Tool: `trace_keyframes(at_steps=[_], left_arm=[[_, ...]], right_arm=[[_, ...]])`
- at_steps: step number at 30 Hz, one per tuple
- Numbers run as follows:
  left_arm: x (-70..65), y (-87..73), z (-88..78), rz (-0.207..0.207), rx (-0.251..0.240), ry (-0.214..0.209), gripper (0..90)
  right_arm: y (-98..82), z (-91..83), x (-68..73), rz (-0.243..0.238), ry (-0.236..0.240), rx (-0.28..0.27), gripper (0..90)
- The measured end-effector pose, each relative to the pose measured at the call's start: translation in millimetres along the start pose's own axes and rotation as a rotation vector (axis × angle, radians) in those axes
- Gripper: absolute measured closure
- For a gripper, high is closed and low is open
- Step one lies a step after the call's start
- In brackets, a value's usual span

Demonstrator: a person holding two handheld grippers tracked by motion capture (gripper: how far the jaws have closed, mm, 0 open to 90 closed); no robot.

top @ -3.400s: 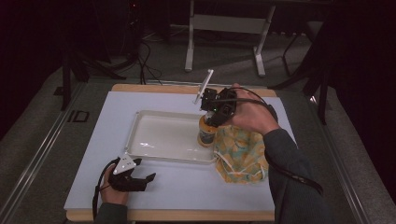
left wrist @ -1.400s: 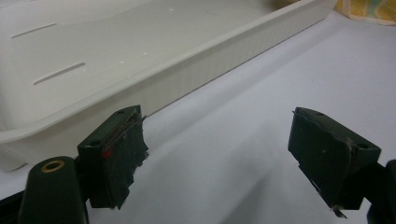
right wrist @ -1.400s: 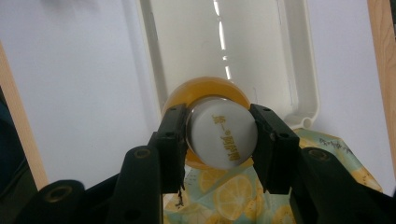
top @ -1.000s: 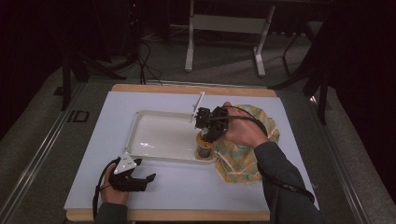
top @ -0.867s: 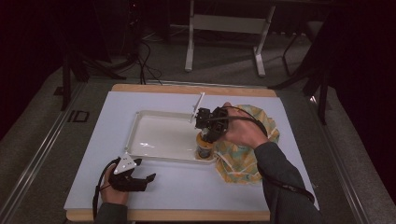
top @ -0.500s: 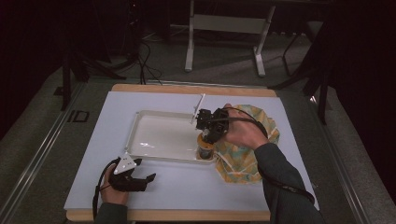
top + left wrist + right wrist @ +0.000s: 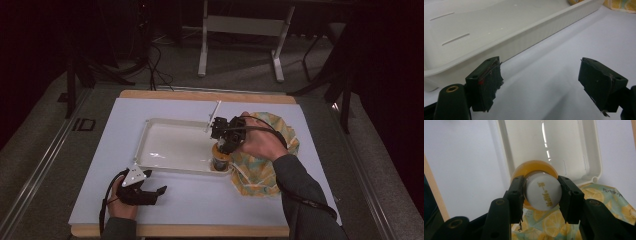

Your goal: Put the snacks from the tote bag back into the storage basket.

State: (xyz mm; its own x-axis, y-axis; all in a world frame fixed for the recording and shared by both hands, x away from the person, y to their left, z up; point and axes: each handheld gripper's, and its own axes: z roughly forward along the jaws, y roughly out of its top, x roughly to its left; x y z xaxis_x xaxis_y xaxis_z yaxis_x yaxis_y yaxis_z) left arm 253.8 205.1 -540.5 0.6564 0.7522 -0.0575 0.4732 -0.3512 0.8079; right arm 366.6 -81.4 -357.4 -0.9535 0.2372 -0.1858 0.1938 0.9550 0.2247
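in the tray (image 7: 150, 150) corner, right gripper (image 7: 541, 195) fingers clench a half-hidden bottle (image 7: 543, 192); left gripper (image 7: 539, 85) released.

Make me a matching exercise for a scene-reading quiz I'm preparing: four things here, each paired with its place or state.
Things:
1. bottle
2. tray
3. left gripper
4. cloth bag

Places or states:
A. white, on the table mat
B. lemon-printed, right of the tray
C. open, resting on the mat
D. clamped at its white cap by the right gripper

Pairs: 1-D, 2-A, 3-C, 4-B
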Motion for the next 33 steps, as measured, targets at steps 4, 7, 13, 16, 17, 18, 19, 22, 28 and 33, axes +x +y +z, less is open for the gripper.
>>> trace_keyframes(at_steps=[4,7,13,16,17,18,19,22,28,33], left_arm=[[-0.2,0.1,0.0,0.001,0.001,0.001,18.8],[-0.2,0.1,0.1,0.001,0.001,0.001,18.8],[-0.2,0.1,0.1,0.002,0.002,0.002,18.8],[-0.3,0.1,0.1,0.002,0.003,0.002,18.8],[-0.2,0.1,0.1,0.002,0.002,0.002,18.8],[-0.2,0.1,0.1,0.002,0.002,0.002,18.8],[-0.2,0.1,0.1,0.002,0.002,0.002,18.8],[-0.3,0.1,0.1,0.003,0.002,0.002,18.8],[-0.3,0.1,0.3,0.000,0.002,0.001,18.8],[-0.4,0.1,0.2,0.001,0.002,0.002,18.8]], right_arm=[[0.3,0.7,-0.7,0.014,0.001,0.003,58.6],[0.3,1.2,-0.9,0.016,0.006,0.002,58.5],[2.1,0.8,1.2,0.000,0.009,0.014,58.6],[3.2,0.8,1.3,0.000,0.009,0.023,58.6],[3.5,0.9,1.2,0.002,0.008,0.024,58.5],[3.8,0.9,1.1,0.005,0.007,0.029,58.2],[3.8,0.9,1.1,0.005,0.007,0.029,58.2],[4.2,3.2,0.2,0.000,-0.009,0.024,54.6],[4.6,2.1,-0.2,-0.002,-0.016,0.007,52.5],[4.6,-0.4,0.0,-0.004,-0.025,-0.006,50.1]])
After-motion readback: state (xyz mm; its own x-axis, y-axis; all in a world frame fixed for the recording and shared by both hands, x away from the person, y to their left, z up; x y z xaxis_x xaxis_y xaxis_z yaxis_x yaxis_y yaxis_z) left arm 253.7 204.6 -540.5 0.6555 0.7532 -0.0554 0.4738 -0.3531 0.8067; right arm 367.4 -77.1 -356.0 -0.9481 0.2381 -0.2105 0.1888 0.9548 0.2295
